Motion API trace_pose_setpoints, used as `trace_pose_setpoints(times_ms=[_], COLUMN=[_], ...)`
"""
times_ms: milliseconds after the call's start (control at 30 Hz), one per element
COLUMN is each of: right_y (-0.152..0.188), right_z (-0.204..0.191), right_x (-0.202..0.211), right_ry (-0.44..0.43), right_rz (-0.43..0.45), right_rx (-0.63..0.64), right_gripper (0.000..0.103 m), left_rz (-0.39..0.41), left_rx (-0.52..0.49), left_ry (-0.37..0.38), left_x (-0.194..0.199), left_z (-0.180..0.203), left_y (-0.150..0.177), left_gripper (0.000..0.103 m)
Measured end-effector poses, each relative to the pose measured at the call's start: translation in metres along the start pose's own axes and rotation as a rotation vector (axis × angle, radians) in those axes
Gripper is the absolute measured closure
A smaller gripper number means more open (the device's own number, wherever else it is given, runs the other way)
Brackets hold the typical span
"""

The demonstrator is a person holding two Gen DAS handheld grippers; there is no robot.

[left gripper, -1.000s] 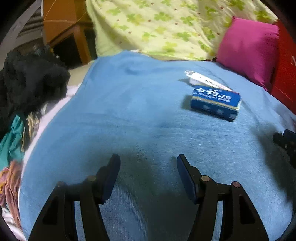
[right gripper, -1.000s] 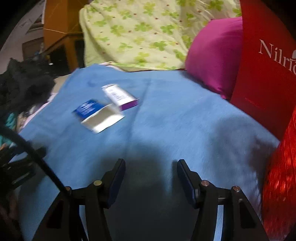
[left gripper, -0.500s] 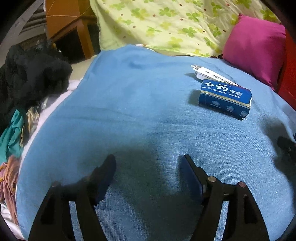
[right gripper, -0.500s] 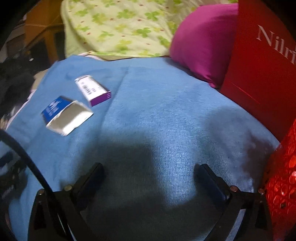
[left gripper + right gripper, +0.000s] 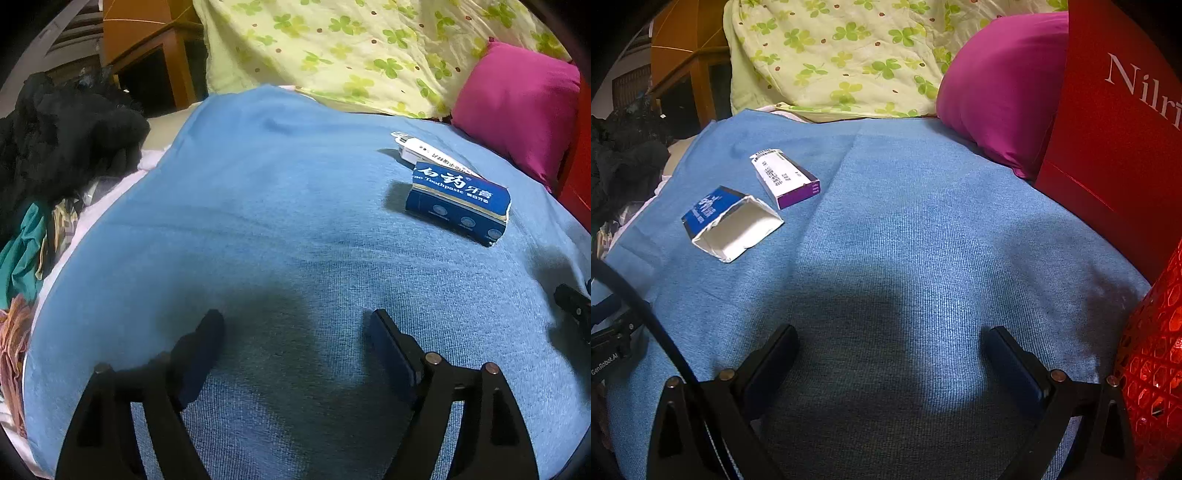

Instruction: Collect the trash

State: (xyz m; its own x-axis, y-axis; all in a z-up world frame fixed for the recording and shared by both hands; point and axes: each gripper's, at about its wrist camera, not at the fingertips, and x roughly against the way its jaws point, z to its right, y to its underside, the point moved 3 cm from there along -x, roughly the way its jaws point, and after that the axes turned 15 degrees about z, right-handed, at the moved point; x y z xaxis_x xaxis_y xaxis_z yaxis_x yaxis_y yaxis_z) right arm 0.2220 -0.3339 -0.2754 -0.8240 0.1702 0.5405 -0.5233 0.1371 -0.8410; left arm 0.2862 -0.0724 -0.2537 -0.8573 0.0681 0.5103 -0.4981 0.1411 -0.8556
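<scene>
Two empty cartons lie on a blue blanket (image 5: 258, 206). A torn blue toothpaste box (image 5: 458, 201) sits at the right in the left wrist view, with a white and purple box (image 5: 424, 151) just behind it. In the right wrist view the blue box (image 5: 729, 227) lies open-ended at the left, the purple box (image 5: 785, 179) beside it. My left gripper (image 5: 297, 341) is open and empty, low over the blanket. My right gripper (image 5: 890, 354) is open wide and empty, right of the boxes.
A red paper bag (image 5: 1115, 122) and a red mesh basket (image 5: 1152, 369) stand at the right. A magenta cushion (image 5: 1001, 85) and a green clover quilt (image 5: 842, 55) lie behind. Black and coloured clothes (image 5: 55, 140) are piled at the left.
Both grippers have opened wider, the right one most. The left view has drawn slightly nearer to the boxes; the right gripper has shifted so the boxes sit further left.
</scene>
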Motion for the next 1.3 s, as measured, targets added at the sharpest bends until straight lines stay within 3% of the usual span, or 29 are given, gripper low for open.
trace_pose_setpoints(times_ms=[433, 1033, 1300], right_y=[0.0002, 0.0004, 0.0006], right_z=[0.0001, 0.0001, 0.0001], right_x=[-0.0003, -0.0014, -0.0012], right_ry=[-0.001, -0.001, -0.002], right_rz=[0.000, 0.000, 0.000], right_rx=[0.000, 0.001, 0.001], right_gripper=[0.000, 0.000, 0.000], left_rz=[0.015, 0.013, 0.016], left_rx=[0.046, 0.018, 0.017], left_ry=[0.024, -0.058, -0.067], left_x=[-0.0006, -0.0038, -0.0036], left_z=[-0.0045, -0.0002, 0.0000], left_y=[0.0035, 0.0050, 0.0054], left_gripper=[0.018, 0.006, 0.005])
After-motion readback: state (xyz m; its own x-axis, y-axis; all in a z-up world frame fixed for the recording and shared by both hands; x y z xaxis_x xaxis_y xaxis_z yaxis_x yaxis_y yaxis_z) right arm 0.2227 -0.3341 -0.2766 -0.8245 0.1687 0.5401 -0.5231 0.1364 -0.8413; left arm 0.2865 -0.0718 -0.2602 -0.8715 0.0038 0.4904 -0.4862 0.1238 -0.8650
